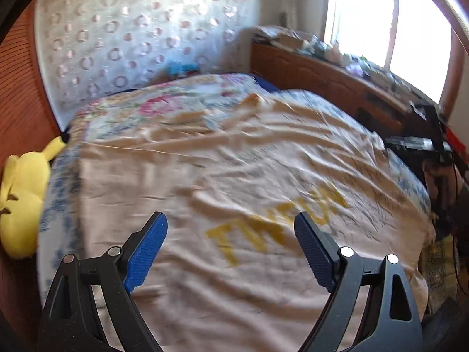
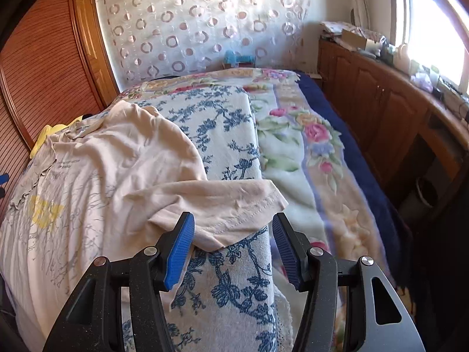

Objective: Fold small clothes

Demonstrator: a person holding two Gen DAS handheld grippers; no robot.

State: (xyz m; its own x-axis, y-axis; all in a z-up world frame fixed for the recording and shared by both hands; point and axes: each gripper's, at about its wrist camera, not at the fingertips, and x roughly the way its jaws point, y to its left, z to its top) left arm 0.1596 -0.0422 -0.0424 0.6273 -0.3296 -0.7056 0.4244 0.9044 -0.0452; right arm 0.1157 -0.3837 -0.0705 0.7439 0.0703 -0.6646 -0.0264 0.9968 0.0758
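Note:
A beige T-shirt (image 1: 234,176) with yellow lettering and a thin grey line print lies spread out on the bed. My left gripper (image 1: 231,228) is open and empty, hovering over the shirt's printed front. In the right wrist view the same shirt (image 2: 102,170) lies at the left, and one short sleeve (image 2: 234,205) reaches toward me. My right gripper (image 2: 233,228) is open, its blue pads on either side of the sleeve's hem, not closed on it.
The shirt rests on a blue-and-white floral cloth (image 2: 222,135) over a flowered blanket (image 2: 307,152). A yellow plush toy (image 1: 20,199) lies at the bed's left edge. Wooden cabinets (image 2: 381,111) with clutter run along the right, under a bright window.

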